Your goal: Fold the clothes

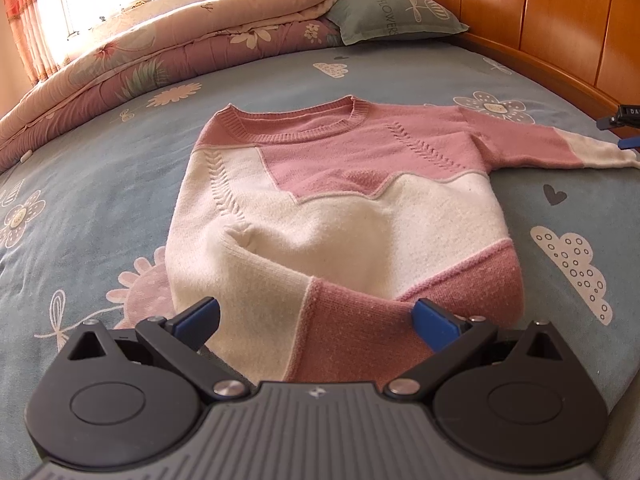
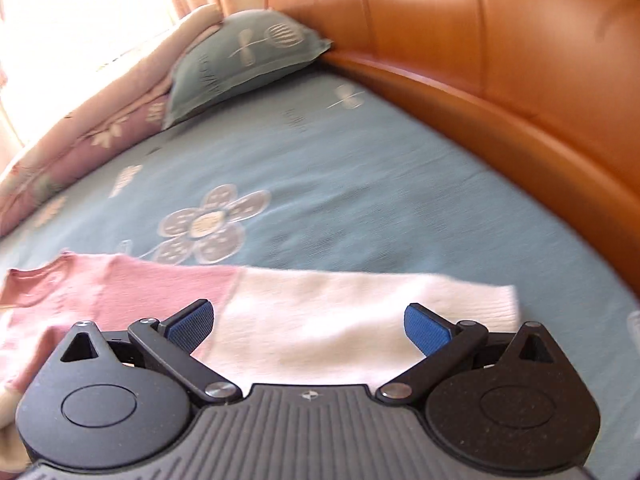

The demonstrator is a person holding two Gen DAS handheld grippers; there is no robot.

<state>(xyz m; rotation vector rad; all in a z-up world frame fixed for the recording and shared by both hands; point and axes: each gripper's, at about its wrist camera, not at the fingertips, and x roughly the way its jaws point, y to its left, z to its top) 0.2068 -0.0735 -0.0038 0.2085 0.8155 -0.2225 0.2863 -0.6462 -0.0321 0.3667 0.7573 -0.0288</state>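
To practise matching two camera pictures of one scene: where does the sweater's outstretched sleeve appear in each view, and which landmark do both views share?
Left wrist view: the sleeve runs out to the right edge, pink then white, flat on the bed sheet.
Right wrist view: the sleeve lies across the lower middle, just beyond the open right gripper, white cuff to the right.
Shared landmark: the green pillow against the wooden headboard.
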